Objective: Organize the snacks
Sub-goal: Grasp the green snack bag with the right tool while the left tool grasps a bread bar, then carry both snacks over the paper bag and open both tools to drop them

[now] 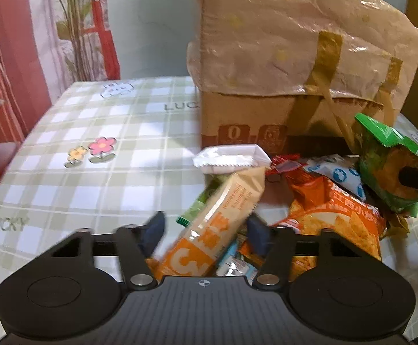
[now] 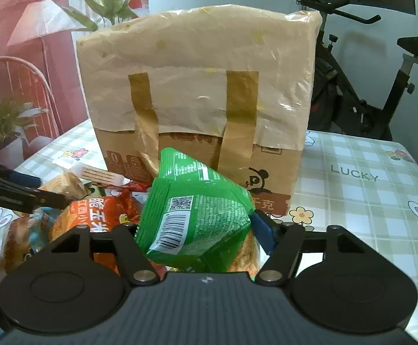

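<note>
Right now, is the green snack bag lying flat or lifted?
Lifted: the green snack bag sits tilted in the right gripper, above the pile.

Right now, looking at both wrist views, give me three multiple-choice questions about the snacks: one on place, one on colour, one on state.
1. Where does the snack pile lie?
A. In front of the cardboard box
B. On top of the box
C. On the floor

2. What colour is the packet between the right hand-held gripper fingers?
A. Blue
B. Green
C. White

3. How does the left hand-held gripper stand?
A. Far from the pile
B. Inside the box
C. Around the orange and cream packet

Answers: 1 A, the pile sits on the cloth at the box's foot. 2 B, the green packet fills the fingers. 3 C, the packet lies between its fingers.
</note>
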Motion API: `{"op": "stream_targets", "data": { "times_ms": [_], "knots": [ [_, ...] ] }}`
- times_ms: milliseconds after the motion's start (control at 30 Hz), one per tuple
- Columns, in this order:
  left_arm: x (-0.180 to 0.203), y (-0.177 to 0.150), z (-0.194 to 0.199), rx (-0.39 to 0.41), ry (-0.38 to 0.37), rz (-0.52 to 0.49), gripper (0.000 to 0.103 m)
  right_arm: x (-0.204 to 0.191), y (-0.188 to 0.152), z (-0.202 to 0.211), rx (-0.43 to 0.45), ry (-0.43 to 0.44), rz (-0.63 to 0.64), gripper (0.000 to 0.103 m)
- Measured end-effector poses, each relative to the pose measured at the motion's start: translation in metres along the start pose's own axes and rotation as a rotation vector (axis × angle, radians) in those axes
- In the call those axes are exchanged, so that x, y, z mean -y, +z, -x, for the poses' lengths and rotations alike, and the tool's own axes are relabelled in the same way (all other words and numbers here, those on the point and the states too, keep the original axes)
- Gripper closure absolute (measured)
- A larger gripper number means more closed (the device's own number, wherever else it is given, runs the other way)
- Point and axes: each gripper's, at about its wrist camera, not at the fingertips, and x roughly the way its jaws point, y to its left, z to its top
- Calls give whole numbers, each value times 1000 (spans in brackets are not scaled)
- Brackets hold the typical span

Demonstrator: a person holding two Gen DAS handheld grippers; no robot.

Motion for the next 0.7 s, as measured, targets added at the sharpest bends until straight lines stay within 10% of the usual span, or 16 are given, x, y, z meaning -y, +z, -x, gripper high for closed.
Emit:
{"op": "stream_targets", "data": {
  "times_ms": [700],
  "knots": [
    [-17,-1,61,134,74,135,69,0,8,28,73,92,-63,39]
  ]
}}
